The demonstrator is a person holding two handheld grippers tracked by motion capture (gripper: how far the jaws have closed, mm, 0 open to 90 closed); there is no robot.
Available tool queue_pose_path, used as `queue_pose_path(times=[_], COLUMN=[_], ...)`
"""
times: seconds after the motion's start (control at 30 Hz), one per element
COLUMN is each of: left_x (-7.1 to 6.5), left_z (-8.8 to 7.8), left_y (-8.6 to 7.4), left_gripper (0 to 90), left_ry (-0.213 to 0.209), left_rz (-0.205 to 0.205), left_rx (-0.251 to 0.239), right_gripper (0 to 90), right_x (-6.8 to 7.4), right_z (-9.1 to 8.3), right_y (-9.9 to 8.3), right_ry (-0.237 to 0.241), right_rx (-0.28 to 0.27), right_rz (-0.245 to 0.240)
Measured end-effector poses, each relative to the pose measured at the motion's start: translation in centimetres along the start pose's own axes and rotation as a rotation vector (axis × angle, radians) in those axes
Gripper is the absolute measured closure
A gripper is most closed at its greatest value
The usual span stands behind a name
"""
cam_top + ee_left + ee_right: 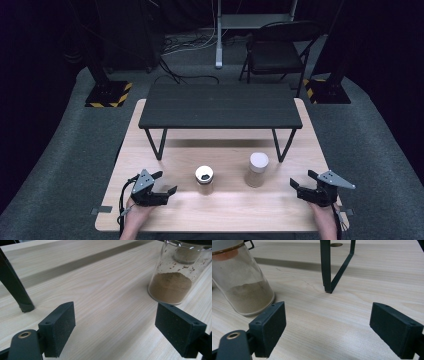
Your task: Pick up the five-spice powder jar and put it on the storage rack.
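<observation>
Both my grippers, left (159, 186) and right (304, 182), sat wide open, empty; a careless reach risked toppling the lidless jar (204, 180).

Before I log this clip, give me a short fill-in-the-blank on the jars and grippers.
1. The left gripper and the right gripper both have their jaws ____.
2. The two jars hold a ____ powder.
3. The lidless jar stands nearer the ____ gripper than the white-lidded jar does.
4. Both jars stand in front of a black ____.

Missing words: open; brown; left; shelf

A black shelf (220, 106) stands on the table (165, 220); chair (277, 50) behind.
</observation>
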State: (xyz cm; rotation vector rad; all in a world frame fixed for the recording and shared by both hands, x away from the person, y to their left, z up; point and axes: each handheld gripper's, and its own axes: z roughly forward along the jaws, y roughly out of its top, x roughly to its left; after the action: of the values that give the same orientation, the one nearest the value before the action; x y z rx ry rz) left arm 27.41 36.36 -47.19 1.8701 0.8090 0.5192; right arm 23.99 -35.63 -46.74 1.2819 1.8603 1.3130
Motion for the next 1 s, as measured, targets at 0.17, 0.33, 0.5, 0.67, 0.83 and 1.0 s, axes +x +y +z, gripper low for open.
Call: queue_pose_path(times=[0.17,0.33,0.5,0.67,0.83,1.0], left_x=[0.02,-0.04,-0.05,0.01,-0.06,-0.06], left_z=[-0.01,-0.06,-0.05,-0.04,-0.02,-0.03], left_y=[-0.01,-0.08,-0.04,-0.03,0.01,0.01], left_gripper=[15.6,15.4,15.2,14.9,14.2,14.0], left_ry=[0.001,0.005,0.005,0.0,0.006,0.006], left_rz=[-0.003,-0.008,-0.002,0.0,0.005,0.005], left_rx=[0.0,-0.004,-0.002,-0.001,0.001,0.001], right_gripper=[12.4,12.4,12.3,12.3,12.3,12.3], right_x=[-0.03,-0.07,-0.04,-0.04,-0.14,-0.11], right_z=[0.08,0.1,0.15,0.08,0.03,0.11], right_y=[0.03,0.01,0.02,-0.02,-0.06,0.0], right_ry=[0.002,0.0,0.002,-0.001,-0.003,0.002], right_rx=[0.004,0.006,0.009,0.006,0.005,0.009], right_rz=[-0.001,0.002,0.002,0.006,0.009,0.006])
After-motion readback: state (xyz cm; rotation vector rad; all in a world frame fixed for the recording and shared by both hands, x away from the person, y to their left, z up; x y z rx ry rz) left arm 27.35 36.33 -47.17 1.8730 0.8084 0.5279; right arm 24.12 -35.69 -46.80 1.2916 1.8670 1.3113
